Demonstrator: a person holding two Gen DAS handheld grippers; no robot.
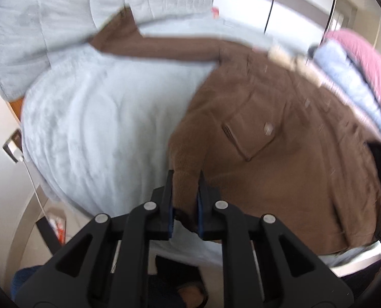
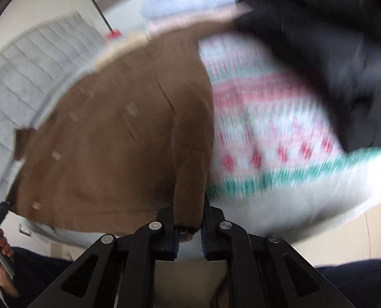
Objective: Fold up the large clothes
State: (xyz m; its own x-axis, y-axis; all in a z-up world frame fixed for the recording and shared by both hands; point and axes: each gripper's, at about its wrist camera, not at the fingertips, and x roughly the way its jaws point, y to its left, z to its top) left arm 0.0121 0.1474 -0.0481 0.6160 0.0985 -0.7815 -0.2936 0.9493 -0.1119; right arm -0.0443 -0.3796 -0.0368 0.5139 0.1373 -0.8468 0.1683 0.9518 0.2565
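A large brown coat (image 1: 280, 154) with a flap pocket lies spread on a pale blue bed cover (image 1: 93, 118). One sleeve stretches out to the far left. My left gripper (image 1: 186, 179) is shut on a fold of the coat's near left hem. In the right wrist view the same brown coat (image 2: 108, 143) fills the left half. My right gripper (image 2: 189, 210) is shut on the coat's near right edge. Both views are motion-blurred.
A pile of other clothes lies to the right: a pink garment (image 1: 364, 61), a pale blue one (image 1: 344, 77), a patterned red, white and green knit (image 2: 267, 118) and a black garment (image 2: 331, 59). A grey quilted headboard (image 1: 62, 12) stands behind the bed. The floor shows below the bed's near edge.
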